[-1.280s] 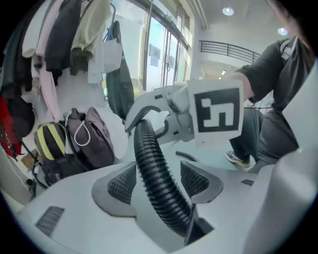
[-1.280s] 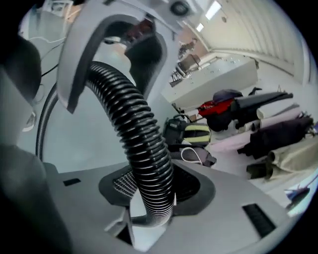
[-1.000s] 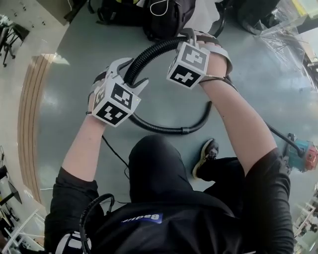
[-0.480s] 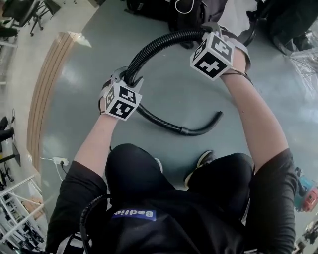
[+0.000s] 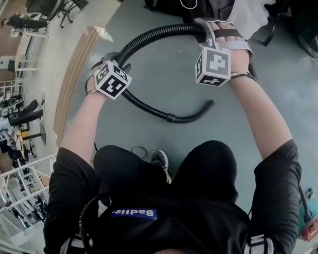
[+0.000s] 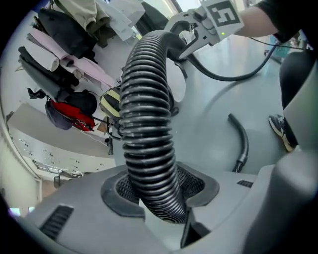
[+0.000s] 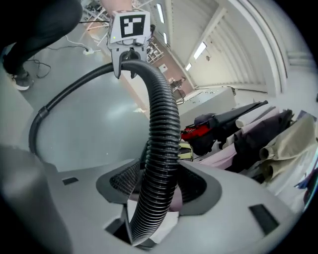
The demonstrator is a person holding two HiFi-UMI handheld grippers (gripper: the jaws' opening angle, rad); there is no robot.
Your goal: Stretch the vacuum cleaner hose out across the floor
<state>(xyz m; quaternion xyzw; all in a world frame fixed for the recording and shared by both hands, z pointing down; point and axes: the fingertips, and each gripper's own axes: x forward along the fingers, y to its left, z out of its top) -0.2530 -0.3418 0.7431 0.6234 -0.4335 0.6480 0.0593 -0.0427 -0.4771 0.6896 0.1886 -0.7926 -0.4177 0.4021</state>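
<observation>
A black ribbed vacuum hose (image 5: 149,37) arcs above the grey floor between my two grippers. My left gripper (image 5: 118,60) is shut on it at the left end of the arc. Its jaws have just been closing, and the pads (image 6: 198,182) press the hose (image 6: 146,124). My right gripper (image 5: 204,31) is at the arc's right end. Its jaws have just been opening, and the hose (image 7: 164,129) runs loosely between them with a gap at one pad. Below the left gripper the hose trails along the floor to a cuff (image 5: 171,118) and a smooth curved end (image 5: 207,105).
Bags and clothing (image 5: 169,6) are piled at the far side, also seen beside the hose (image 6: 69,99). A curved wooden strip (image 5: 74,69) borders the floor at left. My knees and a shoe (image 5: 160,161) are close below the hose end, with a thin cable (image 5: 139,151) nearby.
The two grippers have moved apart, and the hose arc between them has widened. The left gripper has tipped down toward the floor. My legs have shifted under me.
</observation>
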